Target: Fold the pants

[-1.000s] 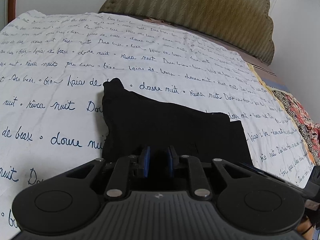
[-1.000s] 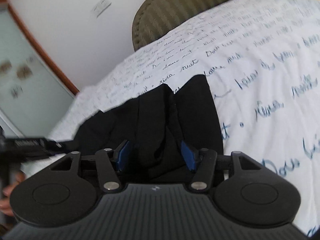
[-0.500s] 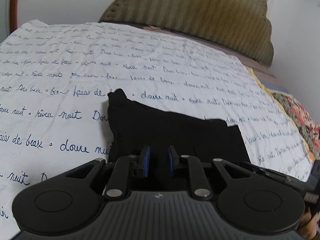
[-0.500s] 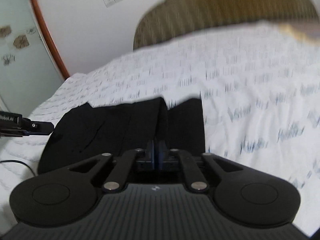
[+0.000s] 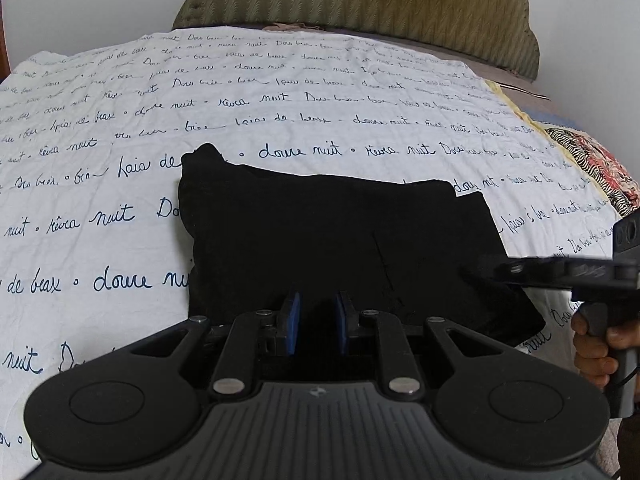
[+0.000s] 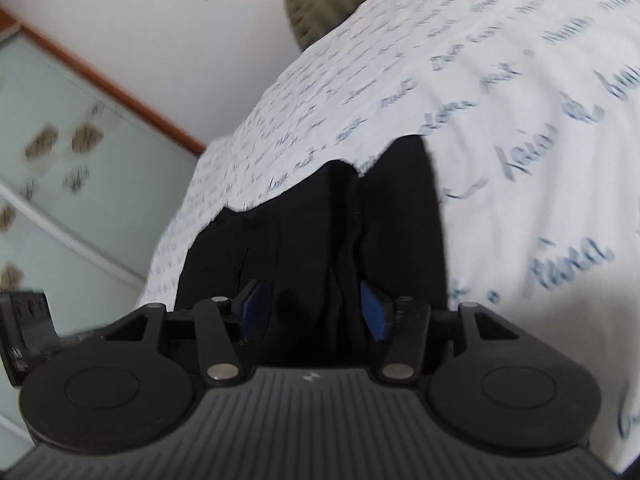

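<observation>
The black pants (image 5: 332,240) lie folded into a flat rectangle on the white bedsheet (image 5: 120,168) with blue handwriting. My left gripper (image 5: 316,324) sits at the near edge of the pants, its blue pads a small gap apart with nothing between them. My right gripper (image 6: 316,308) is open wide over the pants (image 6: 320,232), at their right end; a raised fold of cloth lies between the pads. The right gripper also shows in the left wrist view (image 5: 560,272), held by a hand.
An olive padded headboard (image 5: 360,8) stands at the far end of the bed. A patterned blanket (image 5: 592,168) lies at the bed's right edge. A glass door with a wooden frame (image 6: 60,168) is to the left.
My right gripper was open, shut half a second ago, and has opened again over the pants' right end. My left gripper has drawn back slightly; its pads stay the same.
</observation>
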Demonstrator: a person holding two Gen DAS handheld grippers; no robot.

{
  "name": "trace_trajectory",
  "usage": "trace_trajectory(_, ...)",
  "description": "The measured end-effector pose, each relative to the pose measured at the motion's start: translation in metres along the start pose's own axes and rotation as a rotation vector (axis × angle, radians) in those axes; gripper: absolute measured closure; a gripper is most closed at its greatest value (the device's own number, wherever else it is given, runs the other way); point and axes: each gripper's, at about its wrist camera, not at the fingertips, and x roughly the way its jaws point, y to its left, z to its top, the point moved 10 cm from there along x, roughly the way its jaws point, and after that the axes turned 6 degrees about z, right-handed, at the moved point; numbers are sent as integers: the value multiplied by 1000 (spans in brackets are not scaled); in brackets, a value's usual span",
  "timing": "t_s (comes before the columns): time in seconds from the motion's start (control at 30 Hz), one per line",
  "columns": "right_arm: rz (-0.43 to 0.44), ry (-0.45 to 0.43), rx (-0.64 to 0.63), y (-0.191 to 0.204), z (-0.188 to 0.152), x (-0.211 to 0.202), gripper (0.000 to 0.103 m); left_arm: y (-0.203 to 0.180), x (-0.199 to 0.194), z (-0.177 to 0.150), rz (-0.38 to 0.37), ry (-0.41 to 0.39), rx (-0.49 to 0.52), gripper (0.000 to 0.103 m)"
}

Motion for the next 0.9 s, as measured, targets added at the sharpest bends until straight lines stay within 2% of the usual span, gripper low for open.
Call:
trace_trajectory(0.03,-40,5,-47,2,-1,4,78,0,0,0,-3,1,-2,85)
trace_trajectory(0.07,-87,13,-89,3,-1,6,86,1,-1,1,-5,1,-6,85)
trace_trajectory(0.17,-131,-18,-167,16,-1,2,91,7,-7,5,-13,-16,-39,85)
trace_trajectory(0.3,-222,-135,-249,35,9,-21,93,20,-12,13,-4,-35,-84,85)
trace_trajectory(0.37,-251,-185,-243,35,13,-40,93,26,-11,13,6,-32,-91,85)
trace_trajectory(0.5,-320,-182,-163,6,2,-60,93,37,1,5,27,8,-109,84)
trace_trajectory(0.6,-291,-226,-87,-3,-2,-73,94,41,6,0,20,29,-123,84)
trace_trajectory(0.67,-305,-237,-92,-2,-1,-75,94,43,7,-1,20,30,-114,84)
trace_trajectory(0.77,-340,-194,-69,-14,-9,-67,92,45,5,-3,25,26,-107,84)
trace_trajectory(0.83,-374,-240,-64,-15,-6,-77,83,47,5,-4,25,31,-112,84)
trace_trajectory(0.9,-436,-307,-163,-2,-3,-93,83,47,5,-5,20,35,-113,84)
